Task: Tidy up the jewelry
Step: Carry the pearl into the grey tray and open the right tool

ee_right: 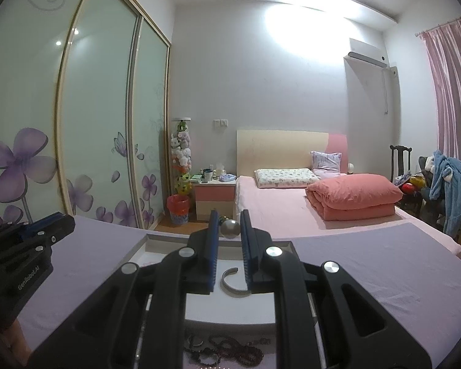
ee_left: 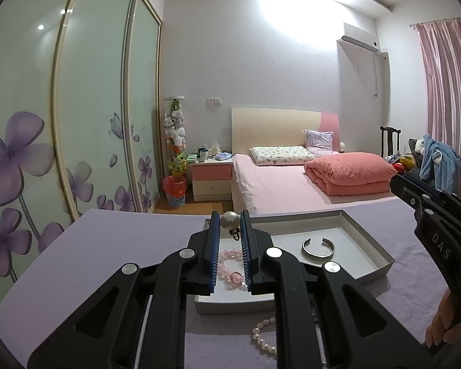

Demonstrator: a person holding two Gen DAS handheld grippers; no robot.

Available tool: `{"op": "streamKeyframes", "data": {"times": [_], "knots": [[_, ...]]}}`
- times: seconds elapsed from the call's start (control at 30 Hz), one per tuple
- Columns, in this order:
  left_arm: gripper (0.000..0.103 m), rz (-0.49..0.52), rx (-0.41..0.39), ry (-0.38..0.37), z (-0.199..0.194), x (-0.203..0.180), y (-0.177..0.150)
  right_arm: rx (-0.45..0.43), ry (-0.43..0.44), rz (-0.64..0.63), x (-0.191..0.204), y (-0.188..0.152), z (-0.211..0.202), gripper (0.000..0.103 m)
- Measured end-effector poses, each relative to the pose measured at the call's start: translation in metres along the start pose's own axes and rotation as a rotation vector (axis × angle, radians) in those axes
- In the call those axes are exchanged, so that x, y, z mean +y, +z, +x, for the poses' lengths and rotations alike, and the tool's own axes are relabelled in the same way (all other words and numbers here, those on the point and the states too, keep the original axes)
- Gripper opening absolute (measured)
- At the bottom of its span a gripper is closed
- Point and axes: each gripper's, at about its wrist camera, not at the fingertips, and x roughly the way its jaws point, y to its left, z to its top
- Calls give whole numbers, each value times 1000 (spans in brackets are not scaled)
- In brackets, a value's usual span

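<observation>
A shallow white tray lies on the purple table. My left gripper is shut on a large pearl pendant, held above the tray's left part. Under it a pink bead bracelet lies in the tray. A silver cuff bangle lies in the tray's right part. A white pearl bracelet lies on the table in front of the tray. My right gripper is open above the tray, with the bangle below it. The pendant shows between its fingers, farther off. Dark bead strands lie near the table's front edge.
The purple table stands at the foot of a pink bed with a folded quilt. A sliding wardrobe is at the left. A chair with clothes stands at the right.
</observation>
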Motion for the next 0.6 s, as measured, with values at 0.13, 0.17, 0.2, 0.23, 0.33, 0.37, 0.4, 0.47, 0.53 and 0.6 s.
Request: {"op": "streamKeyframes", "data": {"times": [0.13, 0.17, 0.2, 0.23, 0.33, 0.37, 0.4, 0.47, 0.53, 0.6], "knots": [[14, -16, 28, -11, 16, 2, 0, 26, 4, 10, -3, -2, 17, 14], [14, -20, 37, -15, 21, 4, -1, 33, 5, 11, -4, -2, 20, 14], [14, -24, 46, -19, 25, 3, -1, 46, 6, 13, -5, -4, 27, 14], [14, -29, 57, -26, 31, 3, -2, 60, 8, 14, -6, -4, 34, 14], [14, -32, 78, -37, 45, 1, -5, 108, 13, 26, -9, -8, 55, 14], [14, -31, 87, -40, 51, 0, -5, 121, 16, 30, -10, -9, 60, 14], [14, -30, 98, -45, 57, -1, -7, 152, 21, 38, -12, -12, 70, 14], [14, -28, 122, -55, 66, -3, -10, 195, 32, 49, -15, -16, 83, 14], [14, -30, 149, -61, 75, -3, -13, 246, 40, 58, -16, -23, 99, 14], [14, -37, 180, -69, 84, -2, -17, 287, 47, 65, -17, -28, 113, 14]]}}
